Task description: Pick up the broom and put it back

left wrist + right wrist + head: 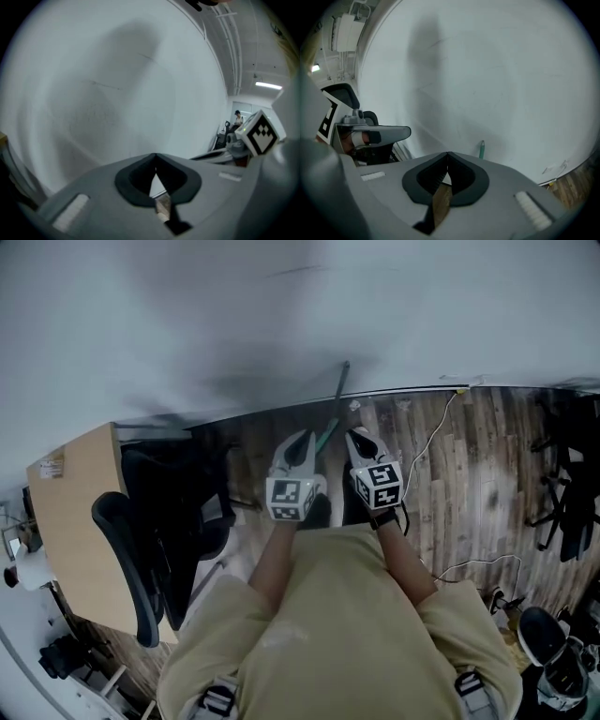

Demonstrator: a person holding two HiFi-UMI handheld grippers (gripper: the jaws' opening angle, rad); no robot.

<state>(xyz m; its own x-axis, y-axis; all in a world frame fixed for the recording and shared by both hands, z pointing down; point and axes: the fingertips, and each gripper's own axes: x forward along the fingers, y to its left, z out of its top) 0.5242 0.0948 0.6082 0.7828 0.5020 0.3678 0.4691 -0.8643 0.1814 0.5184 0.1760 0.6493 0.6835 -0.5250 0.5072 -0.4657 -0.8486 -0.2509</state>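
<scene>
Head view: left gripper and right gripper, both closed on nothing, flank the green broom handle leaning against the white wall

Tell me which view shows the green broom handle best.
The head view: the broom handle leans against the wall, with a long stretch of it visible. The right gripper view catches only its top end beyond the jaws. The left gripper view shows none of it.

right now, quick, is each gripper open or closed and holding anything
Left gripper: closed, holding nothing.
Right gripper: closed, holding nothing.
</scene>
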